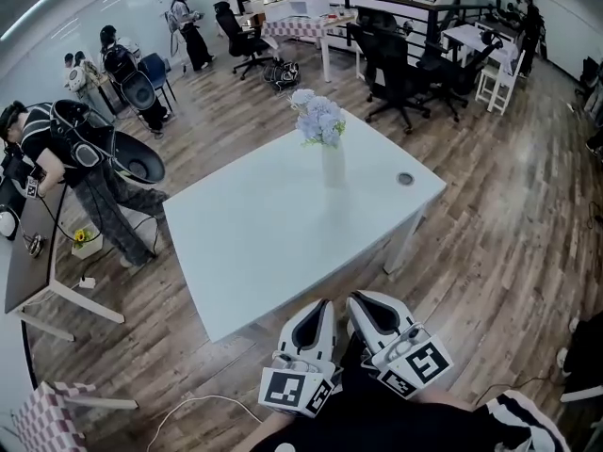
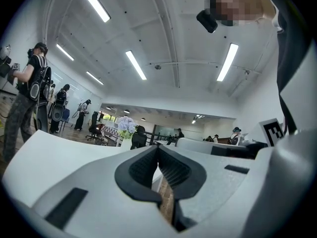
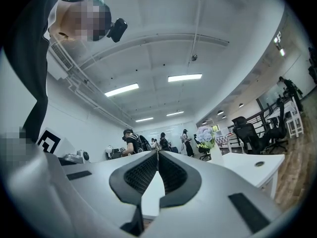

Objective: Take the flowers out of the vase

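The left claw (image 2: pixel 157 146) and the right claw (image 3: pixel 157 152) are held closed and empty near the white bench (image 1: pixel 273 234). The flowers (image 1: pixel 317 119) are seen standing in the vase (image 1: pixel 333 166), well apart.

A bunch of pale blue and white flowers (image 1: pixel 317 119) with green leaves stood upright in a slim white vase (image 1: pixel 333 167). The vase stood upright on the white worktop (image 1: pixel 264 243), towards its far side, with the blooms spreading above its mouth.

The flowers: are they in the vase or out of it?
In the vase. The pale blue flowers rise from the mouth of the white vase, which stands upright on the white table.
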{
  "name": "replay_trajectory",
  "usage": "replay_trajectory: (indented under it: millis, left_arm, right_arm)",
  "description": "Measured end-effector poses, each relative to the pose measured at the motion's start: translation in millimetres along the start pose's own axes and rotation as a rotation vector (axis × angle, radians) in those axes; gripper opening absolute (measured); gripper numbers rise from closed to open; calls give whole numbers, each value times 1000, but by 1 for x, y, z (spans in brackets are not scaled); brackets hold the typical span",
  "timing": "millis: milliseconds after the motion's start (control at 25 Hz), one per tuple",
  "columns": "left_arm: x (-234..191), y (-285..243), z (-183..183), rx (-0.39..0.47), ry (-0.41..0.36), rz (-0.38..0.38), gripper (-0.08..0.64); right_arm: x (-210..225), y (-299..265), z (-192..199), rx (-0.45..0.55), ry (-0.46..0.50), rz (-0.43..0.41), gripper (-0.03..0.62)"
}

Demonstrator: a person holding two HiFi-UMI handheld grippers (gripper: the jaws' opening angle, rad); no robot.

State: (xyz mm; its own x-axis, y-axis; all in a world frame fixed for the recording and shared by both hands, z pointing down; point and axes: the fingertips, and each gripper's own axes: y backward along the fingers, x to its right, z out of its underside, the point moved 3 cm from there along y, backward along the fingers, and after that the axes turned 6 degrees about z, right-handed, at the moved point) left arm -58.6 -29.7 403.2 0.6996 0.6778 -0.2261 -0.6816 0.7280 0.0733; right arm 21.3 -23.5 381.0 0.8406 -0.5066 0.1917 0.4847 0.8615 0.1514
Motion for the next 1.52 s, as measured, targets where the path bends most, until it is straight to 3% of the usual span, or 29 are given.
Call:
replay_trajectory:
  millis: [1080,1520]
  left_arm:
    - [-94,-167,-11,-21,0,-70,8]
    - [-121,-221,-12,9,8,-102,8]
  right_arm:
    - [137,-148,-5,-35,-61,-65,25]
    - [182,-191,-4,-53,-51,-107,25]
